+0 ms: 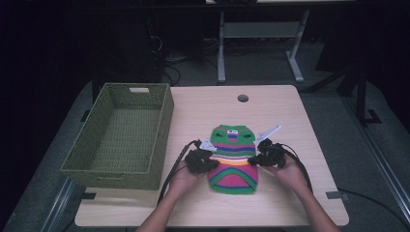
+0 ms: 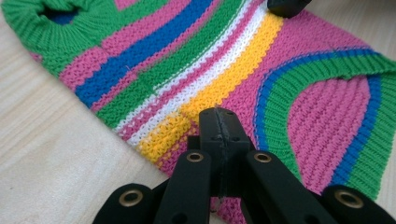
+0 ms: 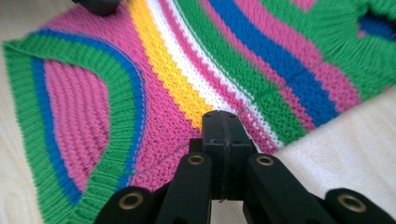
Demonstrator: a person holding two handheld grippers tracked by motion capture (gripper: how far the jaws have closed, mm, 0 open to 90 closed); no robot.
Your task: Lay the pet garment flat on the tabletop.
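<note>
a striped knitted sweater [image 1: 233, 159] lies flat on the table [image 1: 285, 111]. the left gripper [image 1: 209, 161] pinches its left edge, jaws clenched on the knit. the right gripper [image 1: 252, 159] clamps the opposite edge likewise

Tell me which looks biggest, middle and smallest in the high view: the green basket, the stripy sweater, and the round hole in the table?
1. The green basket looks biggest by far.
2. The stripy sweater comes next; it lies flat on the table.
3. The round hole looks smallest, though it sits farther from the camera.
</note>
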